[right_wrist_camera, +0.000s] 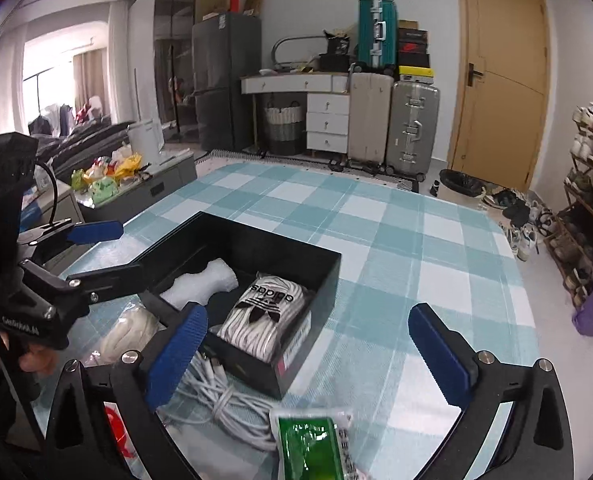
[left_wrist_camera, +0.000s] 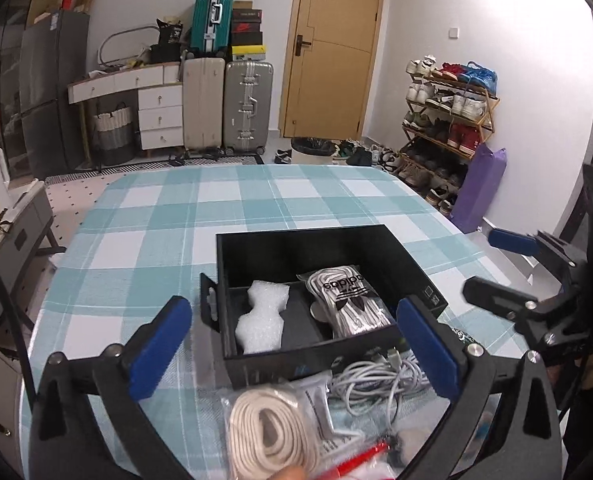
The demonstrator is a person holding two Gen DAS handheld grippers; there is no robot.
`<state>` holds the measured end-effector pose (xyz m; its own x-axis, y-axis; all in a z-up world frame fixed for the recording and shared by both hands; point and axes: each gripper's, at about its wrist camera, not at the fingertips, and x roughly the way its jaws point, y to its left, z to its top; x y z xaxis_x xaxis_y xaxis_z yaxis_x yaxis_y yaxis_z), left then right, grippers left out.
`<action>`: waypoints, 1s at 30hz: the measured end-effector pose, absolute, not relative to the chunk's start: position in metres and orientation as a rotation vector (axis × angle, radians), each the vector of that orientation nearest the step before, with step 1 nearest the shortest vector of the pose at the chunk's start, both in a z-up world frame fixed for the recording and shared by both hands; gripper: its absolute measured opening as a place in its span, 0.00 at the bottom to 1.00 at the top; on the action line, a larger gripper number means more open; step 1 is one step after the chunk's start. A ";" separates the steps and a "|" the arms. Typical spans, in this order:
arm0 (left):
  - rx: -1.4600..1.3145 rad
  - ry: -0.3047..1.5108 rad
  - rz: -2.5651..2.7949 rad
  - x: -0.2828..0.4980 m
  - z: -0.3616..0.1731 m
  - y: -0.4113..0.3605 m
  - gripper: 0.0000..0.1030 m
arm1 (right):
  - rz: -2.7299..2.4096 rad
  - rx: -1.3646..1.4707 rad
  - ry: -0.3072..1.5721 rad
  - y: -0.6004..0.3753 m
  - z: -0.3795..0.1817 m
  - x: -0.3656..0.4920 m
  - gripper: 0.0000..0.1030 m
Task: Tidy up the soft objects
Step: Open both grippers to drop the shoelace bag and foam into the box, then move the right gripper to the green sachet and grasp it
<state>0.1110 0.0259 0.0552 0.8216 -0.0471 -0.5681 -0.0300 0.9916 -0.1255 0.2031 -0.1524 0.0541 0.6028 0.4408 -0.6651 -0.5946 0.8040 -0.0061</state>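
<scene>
Both tools wide, holding nothing: left tool [left_wrist_camera: 296, 344], right tool [right_wrist_camera: 308, 352]. Black open cardboard box [left_wrist_camera: 256, 248] on checked table [left_wrist_camera: 144, 216], holding white foam piece [left_wrist_camera: 260, 316] and bagged striped laces [left_wrist_camera: 352, 300]. Left view only: bagged cream cord coil [left_wrist_camera: 272, 436]. Right view only: green-filled plastic packet [right_wrist_camera: 308, 444].

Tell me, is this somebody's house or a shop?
Most likely somebody's home, a lived-in room used for storage. Suitcases stand stacked by the door, a rack full of worn shoes lines the wall, and a fridge stands nearby.
</scene>
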 end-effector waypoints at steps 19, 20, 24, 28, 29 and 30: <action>-0.100 0.613 0.108 0.064 0.025 0.029 1.00 | 0.611 -0.184 0.725 -0.202 0.049 0.166 0.99; -0.097 0.615 0.115 0.064 0.023 0.029 1.00 | 0.607 -0.193 0.726 -0.202 0.048 0.165 0.99; -0.113 0.660 0.114 0.064 0.008 0.032 1.00 | 0.575 -0.252 0.729 -0.200 0.045 0.164 0.99; -0.125 0.692 0.102 0.063 -0.002 0.034 1.00 | 0.578 -0.268 0.740 -0.199 0.040 0.163 1.00; -0.129 0.697 0.099 0.064 -0.003 0.034 1.00 | 0.578 -0.268 0.747 -0.200 0.038 0.165 1.00; -0.130 0.701 0.100 0.064 -0.004 0.034 1.00 | 0.576 -0.268 0.755 -0.199 0.036 0.166 1.00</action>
<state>0.0643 0.0341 -0.0035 0.7600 0.0475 -0.6482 -0.1350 0.9871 -0.0859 0.1656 -0.1995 0.0358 0.5844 0.3933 -0.7098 -0.5801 0.8141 -0.0264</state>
